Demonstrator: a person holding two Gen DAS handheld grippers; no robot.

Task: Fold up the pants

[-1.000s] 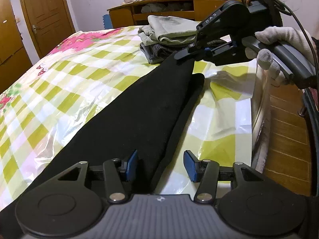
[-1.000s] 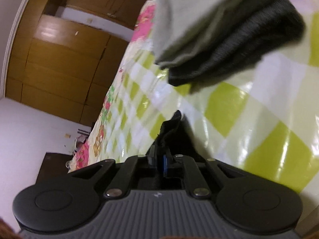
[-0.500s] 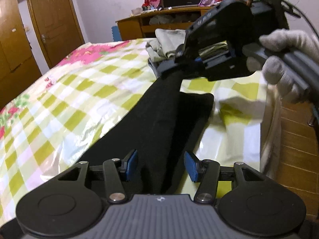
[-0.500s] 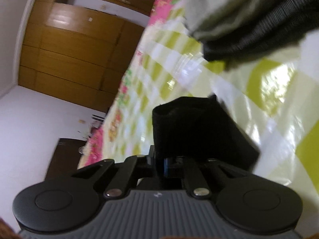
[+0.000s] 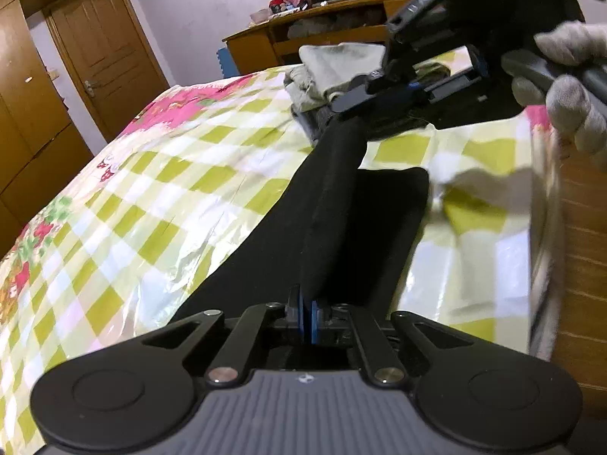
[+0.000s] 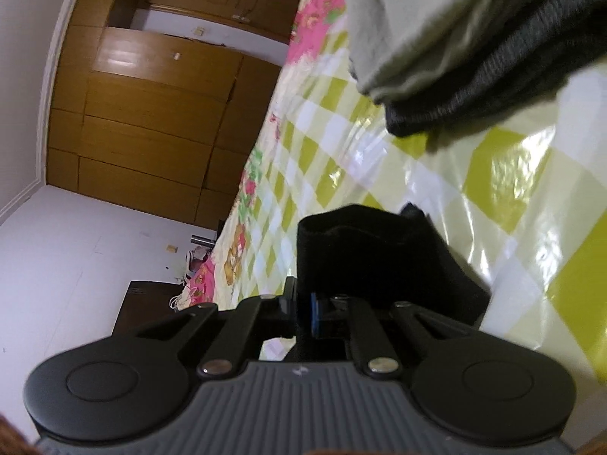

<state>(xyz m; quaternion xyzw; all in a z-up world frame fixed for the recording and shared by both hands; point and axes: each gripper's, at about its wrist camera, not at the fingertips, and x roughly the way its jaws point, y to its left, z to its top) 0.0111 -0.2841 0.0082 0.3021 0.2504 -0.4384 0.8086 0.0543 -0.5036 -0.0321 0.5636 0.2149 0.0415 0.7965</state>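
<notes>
Landmark: the folded clothes stack (image 5: 334, 72) at the far end of the bed.

Black pants (image 5: 326, 204) lie stretched along the checked plastic sheet (image 5: 159, 204), running from my left gripper (image 5: 304, 316) up toward the stack. The far end stops just short of the stack and is lifted off the sheet there.

Left gripper: jaws pressed together, pinching the near end of the pants. Fabric comes straight out from between the blue pads (image 5: 315, 316).

Right gripper (image 6: 303, 313): jaws also squeezed together on the pants' far end (image 6: 364, 250). In the right wrist view, black cloth bunches up above the fingers, and the stack (image 6: 474, 38) sits just beyond it, grey piece on top, dark ribbed piece under it. From the left wrist view the right gripper (image 5: 356, 100) hangs right in front of the stack, held by a gloved hand (image 5: 573, 87).

A second layer of the pants (image 5: 394, 212) lies flat on the sheet, on the side of the raised strip toward the bed's edge. The wooden floor (image 5: 584, 235) lies past that edge. A wooden desk (image 5: 326, 34) stands behind the stack, and a door (image 5: 106, 57) is well off to the stack's left.
</notes>
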